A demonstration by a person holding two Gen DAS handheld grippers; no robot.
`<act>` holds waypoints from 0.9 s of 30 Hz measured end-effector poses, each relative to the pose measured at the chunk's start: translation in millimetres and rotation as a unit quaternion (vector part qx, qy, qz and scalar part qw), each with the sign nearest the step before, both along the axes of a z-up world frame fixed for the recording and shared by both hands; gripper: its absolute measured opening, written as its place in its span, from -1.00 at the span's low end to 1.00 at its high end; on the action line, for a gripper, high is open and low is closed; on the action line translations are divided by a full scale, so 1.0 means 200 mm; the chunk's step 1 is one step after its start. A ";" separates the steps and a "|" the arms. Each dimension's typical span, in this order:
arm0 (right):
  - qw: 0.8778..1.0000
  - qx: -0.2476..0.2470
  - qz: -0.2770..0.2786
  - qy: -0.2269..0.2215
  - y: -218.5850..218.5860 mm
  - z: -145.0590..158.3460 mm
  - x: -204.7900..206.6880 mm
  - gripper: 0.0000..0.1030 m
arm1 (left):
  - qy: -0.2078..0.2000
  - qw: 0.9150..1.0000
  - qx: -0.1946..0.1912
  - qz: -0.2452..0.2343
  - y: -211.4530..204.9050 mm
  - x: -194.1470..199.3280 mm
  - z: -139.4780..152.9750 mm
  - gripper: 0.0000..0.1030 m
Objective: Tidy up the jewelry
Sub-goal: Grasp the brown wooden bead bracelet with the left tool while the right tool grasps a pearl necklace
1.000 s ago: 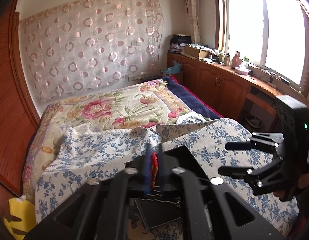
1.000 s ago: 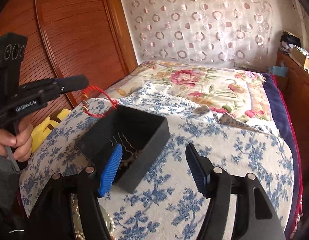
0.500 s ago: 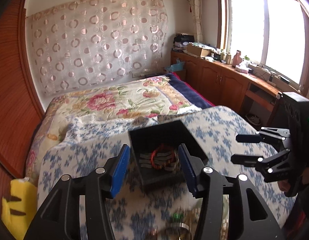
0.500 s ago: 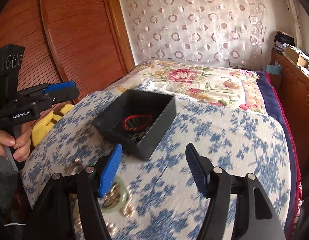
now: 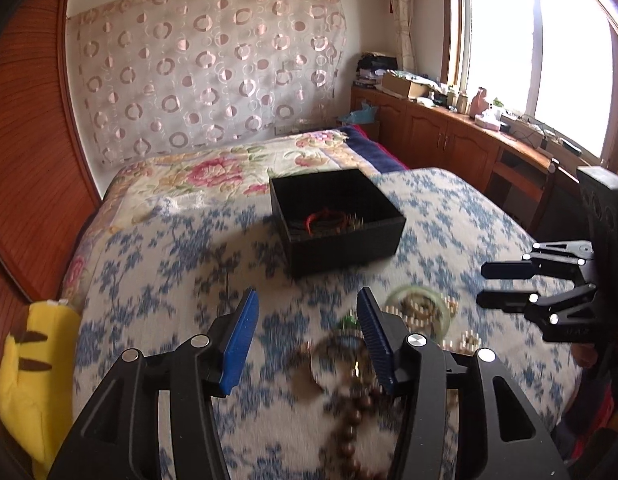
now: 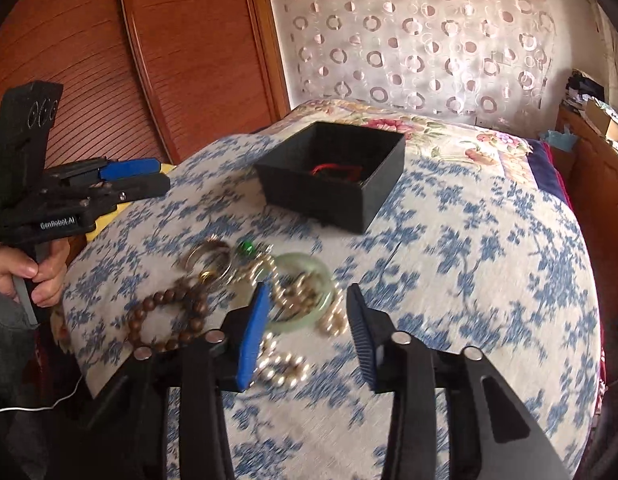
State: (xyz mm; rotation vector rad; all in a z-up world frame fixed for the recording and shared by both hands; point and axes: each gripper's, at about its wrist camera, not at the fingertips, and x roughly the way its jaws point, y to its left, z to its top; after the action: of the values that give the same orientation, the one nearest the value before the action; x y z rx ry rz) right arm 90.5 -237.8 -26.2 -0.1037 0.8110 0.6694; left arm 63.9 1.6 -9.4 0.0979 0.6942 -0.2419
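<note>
A black open box [image 5: 337, 220] [image 6: 333, 172] sits on the blue-flowered cloth, with a red cord bracelet [image 5: 325, 218] [image 6: 336, 169] inside. In front of it lies a pile of jewelry: a pale green bangle [image 6: 309, 292] [image 5: 419, 306], a pearl strand [image 6: 283, 366], a brown wooden bead bracelet [image 6: 169, 320] [image 5: 355, 428], a metal ring [image 6: 207, 254] and a green stone [image 6: 246, 247]. My left gripper [image 5: 307, 344] is open and empty above the pile; it also shows in the right wrist view [image 6: 149, 178]. My right gripper [image 6: 305, 332] is open and empty over the bangle.
The cloth covers a table [image 6: 489, 280] in front of a bed with a floral quilt [image 5: 229, 168]. A wooden wardrobe [image 6: 109, 60] stands on the left. A yellow plush [image 5: 25, 376] lies at the table's left edge. A wooden cabinet [image 5: 449, 140] runs under the window.
My left gripper opened and let the red bracelet drop into the box. Both grippers then drew back from the box toward the jewelry pile.
</note>
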 end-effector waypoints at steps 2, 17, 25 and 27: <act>1.000 0.000 0.002 0.004 0.01 -0.01 -0.03 -0.20 | 0.008 1.000 0.003 0.001 0.01 -0.04 -0.04 -0.05; 0.997 -0.043 0.043 0.040 0.17 -0.14 -0.10 -0.20 | 0.064 0.998 0.017 -0.012 0.00 -0.15 -0.29 -0.04; 0.996 -0.053 0.047 0.052 0.22 -0.20 -0.05 -0.20 | 0.080 0.997 0.014 -0.019 0.00 -0.16 -0.34 -0.04; 0.996 -0.056 0.051 0.050 0.22 -0.20 -0.05 -0.36 | 0.082 0.996 0.012 -0.021 -0.01 -0.17 -0.34 -0.04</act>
State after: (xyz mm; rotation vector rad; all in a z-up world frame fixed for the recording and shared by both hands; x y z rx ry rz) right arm 80.3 -193.4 -66.3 -0.2146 0.9451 0.7295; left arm 30.7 0.0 -77.1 0.1171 0.8592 -0.2831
